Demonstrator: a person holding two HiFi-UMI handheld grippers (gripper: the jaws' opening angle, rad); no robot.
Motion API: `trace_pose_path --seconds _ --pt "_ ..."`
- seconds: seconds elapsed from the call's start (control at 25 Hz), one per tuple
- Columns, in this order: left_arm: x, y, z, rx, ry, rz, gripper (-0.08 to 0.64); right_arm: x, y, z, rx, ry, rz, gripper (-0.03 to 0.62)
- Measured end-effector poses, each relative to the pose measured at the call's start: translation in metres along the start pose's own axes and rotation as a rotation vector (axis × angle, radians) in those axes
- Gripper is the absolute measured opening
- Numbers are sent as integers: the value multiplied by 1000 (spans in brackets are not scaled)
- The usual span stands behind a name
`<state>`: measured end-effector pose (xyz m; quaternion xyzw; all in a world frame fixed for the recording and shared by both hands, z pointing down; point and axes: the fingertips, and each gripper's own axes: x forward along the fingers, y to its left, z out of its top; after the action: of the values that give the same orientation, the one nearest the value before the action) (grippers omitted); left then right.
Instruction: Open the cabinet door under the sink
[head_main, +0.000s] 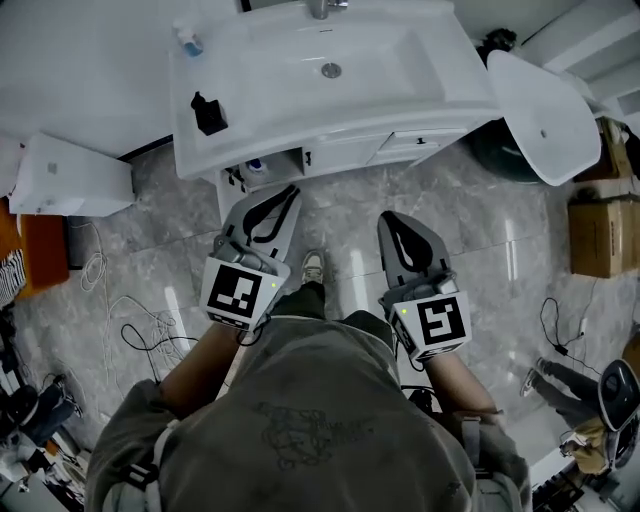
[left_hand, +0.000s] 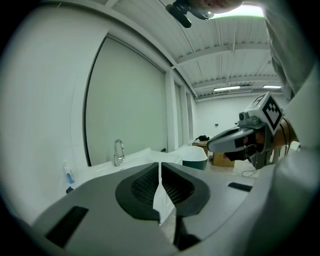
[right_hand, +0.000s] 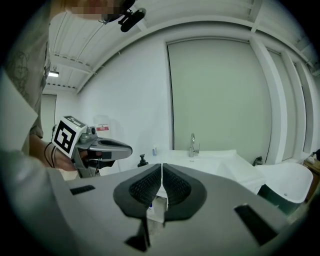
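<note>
Both the left tongs (head_main: 291, 191) and the right tongs (head_main: 389, 216) are closed tight with nothing between them. They are held low in front of the cabinet (head_main: 360, 150), well short of it. The step in hand looks like the approach.

To do it well, I would part one pair of tongs before reaching the door (head_main: 345, 153). I would aim at its free edge, or at the small dark mark (head_main: 308, 157) that may be a handle. Then grip squarely and pull along the door's own arc rather than straight back, keeping the other tongs out of the swing.

The door sits under the sink (head_main: 330, 60). It is a flat white panel seen steeply from above, apparently shut. Left of it a compartment (head_main: 266, 166) stands open with something blue inside. A second white panel (head_main: 415, 143) lies to its right.
</note>
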<state>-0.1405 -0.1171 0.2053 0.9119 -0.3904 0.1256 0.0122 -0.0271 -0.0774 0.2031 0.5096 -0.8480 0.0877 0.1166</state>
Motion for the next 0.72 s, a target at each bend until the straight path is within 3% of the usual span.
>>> trace_pose_path --seconds 0.12,0.28,0.56,0.72 --pt "22 13 -15 21 22 -17 28 24 -13 -6 -18 24 -5 29" --pt "42 25 -32 -26 -4 13 28 45 -30 -16 -8 23 -23 29" --pt "104 32 -94 -13 87 45 28 84 -74 -71 21 76 -31 29" --pt "140 35 -135 -54 95 75 28 111 -86 -97 12 71 8 29"
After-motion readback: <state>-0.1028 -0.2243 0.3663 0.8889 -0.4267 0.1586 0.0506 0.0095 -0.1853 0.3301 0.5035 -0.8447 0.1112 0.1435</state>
